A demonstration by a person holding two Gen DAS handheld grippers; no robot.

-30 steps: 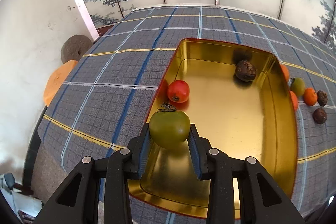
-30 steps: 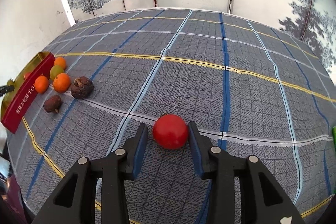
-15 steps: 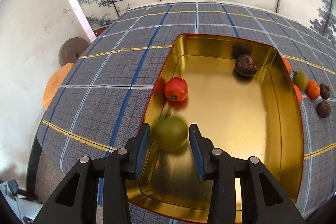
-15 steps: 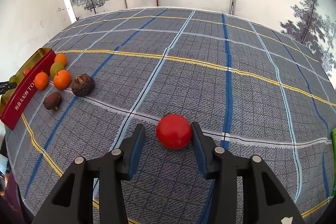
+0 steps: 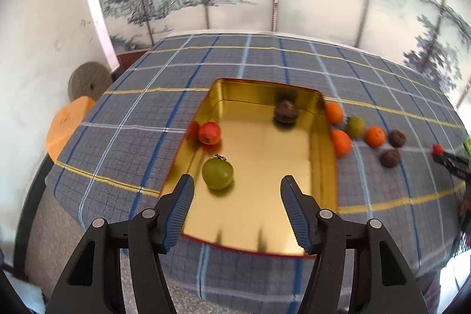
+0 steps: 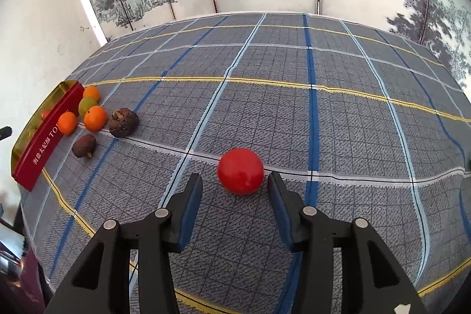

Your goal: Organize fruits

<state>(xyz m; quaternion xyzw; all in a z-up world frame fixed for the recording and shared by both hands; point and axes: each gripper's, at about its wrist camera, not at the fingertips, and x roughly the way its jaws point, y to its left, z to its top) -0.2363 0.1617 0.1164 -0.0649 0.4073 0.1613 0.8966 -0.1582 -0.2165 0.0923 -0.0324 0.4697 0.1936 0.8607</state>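
A green tomato lies loose in the gold tin, near a red tomato and a dark brown fruit. My left gripper hovers above the tin's near end, its jaws opening, with nothing between them. On the checked cloth a red ball-like fruit rests just ahead of my right gripper. The right jaws are opening a little and stand either side of the fruit's near edge, the right pad close to it, neither pressing.
Beside the tin's red wall lie three orange fruits, a green one and two brown ones. A grey stone disc and an orange stool stand off the table's left edge.
My left gripper has let go of the green tomato, which now sits in the tin, and has drawn back and up with jaws spread wide. The right jaws have widened slightly around the red fruit.
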